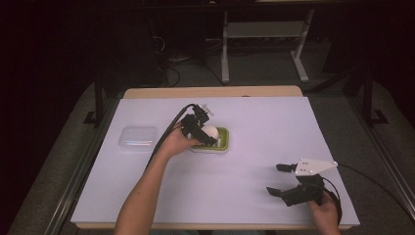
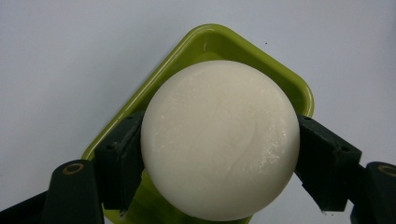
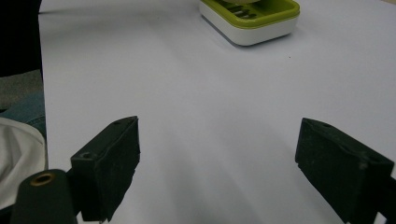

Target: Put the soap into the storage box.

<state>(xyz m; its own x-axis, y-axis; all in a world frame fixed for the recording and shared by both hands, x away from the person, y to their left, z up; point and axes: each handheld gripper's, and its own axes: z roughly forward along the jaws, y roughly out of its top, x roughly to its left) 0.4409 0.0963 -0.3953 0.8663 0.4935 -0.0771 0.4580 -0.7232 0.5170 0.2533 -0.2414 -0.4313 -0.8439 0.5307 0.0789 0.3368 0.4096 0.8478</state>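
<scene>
while your left gripper (image 2: 219,154) clamps the round white soap bar (image 2: 219,140) above the green plastic soap dish (image 2: 205,42), your right gripper (image 3: 219,172) jaws gape empty.

The right tongs (image 3: 217,163) hang low over the white counter (image 3: 210,102), jaws spread wide with bare surface between them. Toward the counter's far edge sits a green and white soap dish (image 3: 254,21), well apart from the jaws. Beyond the counter's left edge shows some clothing.

Matt, waxy white soap bar (image 2: 219,140); glossy green plastic soap dish (image 2: 210,42); smooth matt table cover (image 1: 254,127).
</scene>
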